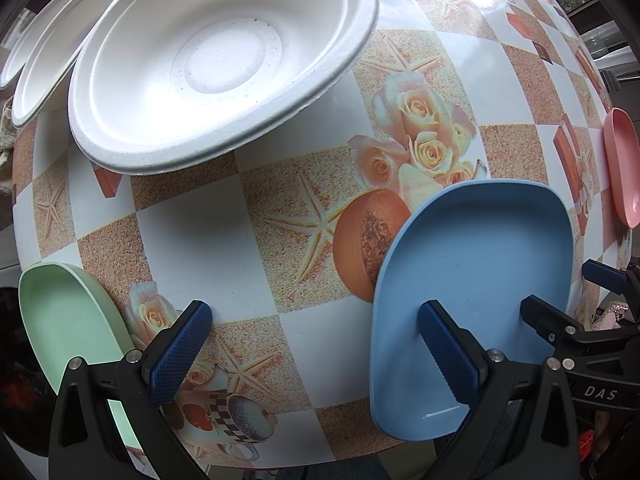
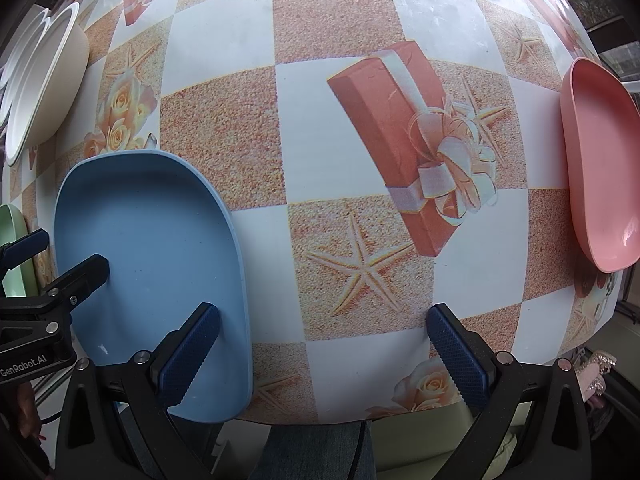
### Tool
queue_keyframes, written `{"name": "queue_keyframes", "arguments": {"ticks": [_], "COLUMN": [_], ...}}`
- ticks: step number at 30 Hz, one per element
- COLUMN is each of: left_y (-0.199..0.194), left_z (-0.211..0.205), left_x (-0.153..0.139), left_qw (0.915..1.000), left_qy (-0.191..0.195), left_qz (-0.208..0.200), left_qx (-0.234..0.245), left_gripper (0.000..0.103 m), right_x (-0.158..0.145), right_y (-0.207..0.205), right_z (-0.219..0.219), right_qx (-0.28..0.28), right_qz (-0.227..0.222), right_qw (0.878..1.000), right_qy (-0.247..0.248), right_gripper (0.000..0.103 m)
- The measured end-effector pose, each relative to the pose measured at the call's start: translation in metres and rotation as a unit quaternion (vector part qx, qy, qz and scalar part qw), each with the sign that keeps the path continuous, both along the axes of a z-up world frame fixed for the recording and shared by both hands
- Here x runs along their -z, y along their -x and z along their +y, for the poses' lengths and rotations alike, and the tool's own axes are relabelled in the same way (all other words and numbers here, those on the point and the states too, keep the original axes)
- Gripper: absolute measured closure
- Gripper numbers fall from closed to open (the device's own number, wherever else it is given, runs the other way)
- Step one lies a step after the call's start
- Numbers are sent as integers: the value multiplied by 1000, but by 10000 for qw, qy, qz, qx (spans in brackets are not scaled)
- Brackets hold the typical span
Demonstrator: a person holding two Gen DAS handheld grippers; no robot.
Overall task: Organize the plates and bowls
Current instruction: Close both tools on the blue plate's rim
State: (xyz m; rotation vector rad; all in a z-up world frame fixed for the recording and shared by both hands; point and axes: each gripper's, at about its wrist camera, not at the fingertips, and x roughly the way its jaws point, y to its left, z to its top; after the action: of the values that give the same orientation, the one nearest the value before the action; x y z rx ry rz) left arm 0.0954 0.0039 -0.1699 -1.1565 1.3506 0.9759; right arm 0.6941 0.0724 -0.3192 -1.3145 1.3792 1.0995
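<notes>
A blue plate lies at the table's near edge and also shows in the right wrist view. A green plate lies to its left; a sliver shows in the right wrist view. A pink plate lies at the right; it also shows in the left wrist view. Three white bowls stand in a row at the far left, also in the right wrist view. My left gripper is open and empty above the table between the green and blue plates. My right gripper is open and empty, its left finger over the blue plate.
The table has a checkered cloth printed with starfish, roses and gift boxes. Its near edge runs just under both grippers. The right gripper shows in the left wrist view over the blue plate's right side.
</notes>
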Motion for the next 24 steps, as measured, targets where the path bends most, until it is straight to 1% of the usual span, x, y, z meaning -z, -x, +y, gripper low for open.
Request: {"name": "queue_keyframes", "arguments": {"ticks": [7, 9, 10, 11, 14, 16, 17, 18, 19, 21, 22, 23, 24], "left_y": [-1, -2, -2, -2, -3, -6, -9, -12, -15, -20, -21, -22, -24], "left_z": [0, -1, -1, -2, -1, -1, -1, -2, -4, -5, -6, -6, -7], "left_x": [-1, -2, -2, -3, -4, -4, -6, -8, -10, -13, -15, -17, -19], "left_qw": [10000, 10000, 10000, 10000, 10000, 9999, 9998, 9995, 9993, 9990, 9990, 9990, 9990], "left_qy": [-26, -54, -73, -86, -44, 23, 20, -10, -19, -3, 6, 11, -8], "left_qz": [-10, -22, -26, -29, -2, 91, 129, 158, 157, 93, 34, 5, 8], "left_qx": [2, -8, -18, -18, 9, 111, 175, 264, 343, 442, 451, 447, 453], "left_gripper": [0, 0, 0, 0, 0, 0, 1, 4, 6, 17, 20, 26, 31], "right_x": [0, -13, -10, -23, -18, -8, 0, 5, 5, 0, -3, -6, -9], "right_y": [-1, 32, 24, 26, 8, 9, 9, 13, 18, 29, 34, 39, 43], "right_z": [0, 0, -2, -8, -9, -3, -1, 0, 0, -3, -4, -5, -5], "right_qx": [6, -3, -3, -3, 4, 101, 169, 190, 139, -52, -136, -191, -231], "right_qz": [2, -20, -24, -33, -56, -54, -30, -5, -14, 2, 16, 46, 78], "right_qw": [10000, 10000, 10000, 10000, 10000, 9997, 9995, 9994, 9995, 9998, 9998, 9998, 9997], "right_qy": [-15, -19, -29, -39, 37, 198, 268, 287, 272, 189, 142, 88, 38], "right_gripper": [0, 0, 0, 0, 0, 0, 0, 0, 3, 10, 17, 24, 28]}}
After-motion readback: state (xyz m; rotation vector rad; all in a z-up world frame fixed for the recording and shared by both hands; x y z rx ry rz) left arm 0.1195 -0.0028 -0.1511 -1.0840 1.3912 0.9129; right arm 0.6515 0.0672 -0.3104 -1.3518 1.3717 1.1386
